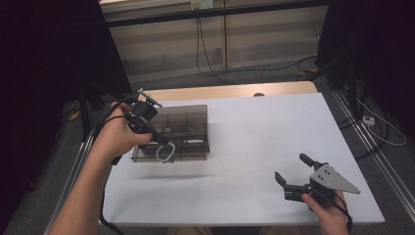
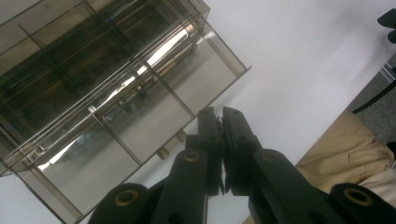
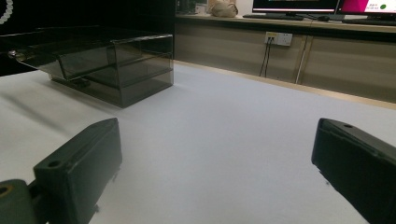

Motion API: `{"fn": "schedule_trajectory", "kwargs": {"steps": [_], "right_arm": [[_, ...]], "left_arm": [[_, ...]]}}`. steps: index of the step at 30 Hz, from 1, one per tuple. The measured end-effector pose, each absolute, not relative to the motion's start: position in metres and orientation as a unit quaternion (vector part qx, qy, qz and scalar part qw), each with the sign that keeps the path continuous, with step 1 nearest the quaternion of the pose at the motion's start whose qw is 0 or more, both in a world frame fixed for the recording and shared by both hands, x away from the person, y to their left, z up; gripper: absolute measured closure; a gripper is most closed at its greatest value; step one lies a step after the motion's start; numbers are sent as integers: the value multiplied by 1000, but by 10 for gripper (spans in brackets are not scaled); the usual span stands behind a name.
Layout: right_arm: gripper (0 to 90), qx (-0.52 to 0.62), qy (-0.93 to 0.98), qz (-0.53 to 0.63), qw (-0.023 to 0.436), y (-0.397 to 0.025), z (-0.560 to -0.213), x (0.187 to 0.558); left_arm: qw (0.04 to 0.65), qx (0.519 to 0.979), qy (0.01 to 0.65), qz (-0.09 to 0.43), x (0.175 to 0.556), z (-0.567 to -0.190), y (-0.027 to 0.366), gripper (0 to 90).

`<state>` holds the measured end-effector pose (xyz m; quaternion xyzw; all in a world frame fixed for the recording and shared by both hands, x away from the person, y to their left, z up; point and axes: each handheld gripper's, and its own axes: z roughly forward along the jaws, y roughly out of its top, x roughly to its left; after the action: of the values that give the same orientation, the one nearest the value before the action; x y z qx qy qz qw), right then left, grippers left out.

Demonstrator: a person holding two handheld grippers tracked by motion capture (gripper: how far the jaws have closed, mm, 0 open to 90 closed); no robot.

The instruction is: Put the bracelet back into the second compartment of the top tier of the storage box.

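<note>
Left gripper (image 2: 221,122) hides the organizer box's (image 2: 116,93) edge.

Smoked clear compartment box (image 1: 188,128), table's left

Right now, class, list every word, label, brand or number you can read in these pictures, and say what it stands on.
None can be read.
Smoky box: no label or print shows.
Monitors in the right gripper view: lit screens, content too small and blurred to read.
Wall socket: any marking too small to read.
Grippers' black jaws: no brand visible.
</note>
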<state>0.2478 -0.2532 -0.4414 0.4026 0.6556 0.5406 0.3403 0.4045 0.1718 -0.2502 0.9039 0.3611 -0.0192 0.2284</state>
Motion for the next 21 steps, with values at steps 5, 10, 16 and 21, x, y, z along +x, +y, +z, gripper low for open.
{"fn": "schedule_trajectory", "kwargs": {"steps": [5, 10, 16, 21], "right_arm": [[12, 399, 659, 537, 342, -252, -441, 248], [13, 399, 660, 537, 343, -252, -441, 248], [13, 398, 660, 537, 343, -252, -441, 248], [13, 398, 660, 537, 343, -252, -441, 248]], "left_arm": [[225, 904, 364, -16, 408, -250, 171, 875], [224, 903, 367, -8, 411, -249, 170, 875], [226, 901, 371, -6, 414, -249, 171, 875], [225, 900, 372, -8, 417, -251, 171, 875]]}}
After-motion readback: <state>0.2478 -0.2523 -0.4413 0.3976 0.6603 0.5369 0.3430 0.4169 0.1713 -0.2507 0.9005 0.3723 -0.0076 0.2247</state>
